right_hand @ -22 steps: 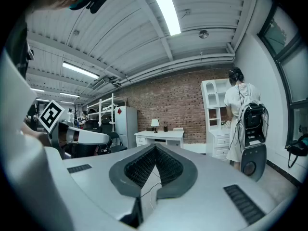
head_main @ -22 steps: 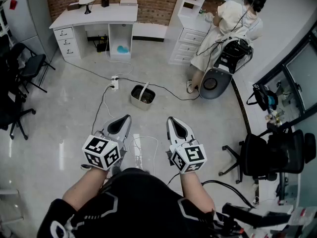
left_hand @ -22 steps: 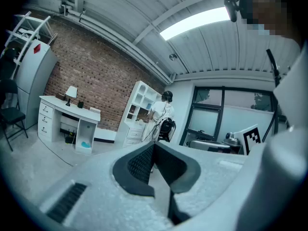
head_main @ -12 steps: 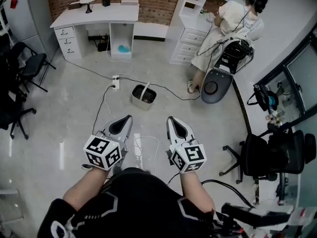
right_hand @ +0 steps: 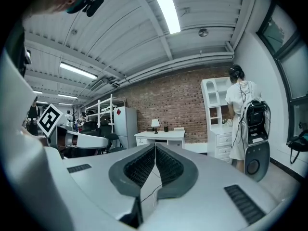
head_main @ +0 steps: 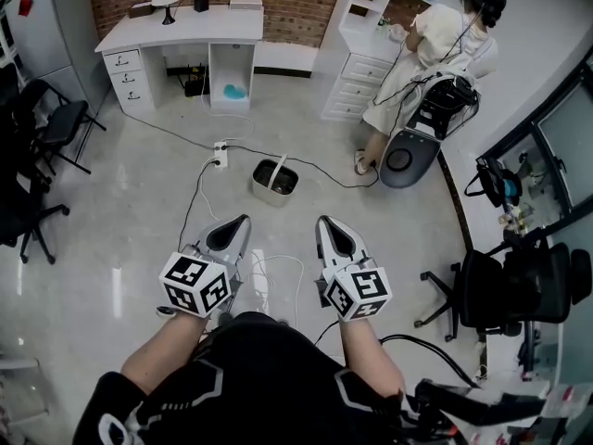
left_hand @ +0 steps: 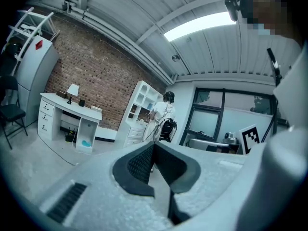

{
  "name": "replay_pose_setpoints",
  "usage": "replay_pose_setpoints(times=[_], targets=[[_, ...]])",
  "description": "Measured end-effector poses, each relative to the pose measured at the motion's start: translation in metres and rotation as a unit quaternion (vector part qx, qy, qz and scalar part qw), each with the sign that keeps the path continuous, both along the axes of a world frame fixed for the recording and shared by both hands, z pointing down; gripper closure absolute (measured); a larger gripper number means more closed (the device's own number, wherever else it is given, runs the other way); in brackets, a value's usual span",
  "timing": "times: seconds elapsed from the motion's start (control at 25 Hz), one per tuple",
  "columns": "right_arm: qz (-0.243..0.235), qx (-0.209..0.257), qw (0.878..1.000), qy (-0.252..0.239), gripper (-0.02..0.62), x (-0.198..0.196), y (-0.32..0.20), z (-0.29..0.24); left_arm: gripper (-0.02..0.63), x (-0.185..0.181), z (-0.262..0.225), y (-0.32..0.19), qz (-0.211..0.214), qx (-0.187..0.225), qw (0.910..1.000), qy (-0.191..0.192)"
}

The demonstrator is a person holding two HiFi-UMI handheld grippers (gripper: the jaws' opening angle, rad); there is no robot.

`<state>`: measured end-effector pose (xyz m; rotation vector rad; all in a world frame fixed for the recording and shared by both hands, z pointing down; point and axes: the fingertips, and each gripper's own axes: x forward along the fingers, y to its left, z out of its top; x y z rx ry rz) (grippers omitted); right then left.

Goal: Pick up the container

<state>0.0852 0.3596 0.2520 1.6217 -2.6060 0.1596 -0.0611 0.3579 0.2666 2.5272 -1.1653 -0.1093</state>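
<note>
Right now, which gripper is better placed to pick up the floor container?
Left, marginally: the container lies ahead, slightly nearer the left gripper than the right gripper; both shut, empty.

- The right gripper point(right_hand: 155, 150) faces out across a workshop room, its ribbed black pads point(right_hand: 140, 168) pressed together with nothing between them.
- Beyond the tips, a white desk point(right_hand: 160, 137) bearing a small lamp point(right_hand: 155, 123) stands against a brick wall point(right_hand: 168, 105).
- At right, a person point(right_hand: 240, 117) in white faces a white shelf unit point(right_hand: 214, 107).
</note>
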Motion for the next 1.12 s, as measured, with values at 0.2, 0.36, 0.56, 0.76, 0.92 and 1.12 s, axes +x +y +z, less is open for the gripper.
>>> replay_pose_setpoints(times=[0.2,0.36,0.56,0.76,0.92,1.12], targets=[[0.012,-0.003,1.0,0.004,0.586,-0.027,-0.013,0.007,0.6,-0.032,0.011,-0.012,0.007,-0.007,0.9999,0.007],[0.026,-0.004,1.0,0.009,0.586,-0.046,-0.02,0.009,0.6,-0.053,0.017,-0.021,0.022,-0.011,0.9997,0.01],[0.022,-0.02,0.999,0.016,0.586,-0.054,-0.03,0.018,0.6,-0.056,0.027,-0.035,0.034,-0.023,0.9991,0.013],[0.018,-0.026,0.999,0.006,0.585,-0.044,-0.065,0.028,0.599,-0.049,0.038,-0.065,0.027,-0.031,0.9991,0.009],[0.011,-0.032,0.999,0.0,0.584,-0.036,-0.103,0.031,0.6,-0.043,0.037,-0.099,0.018,-0.036,0.9992,0.0],[0.001,-0.036,0.999,-0.008,0.584,-0.022,-0.151,0.035,0.598,-0.025,0.038,-0.141,0.023,-0.036,0.999,-0.01]])
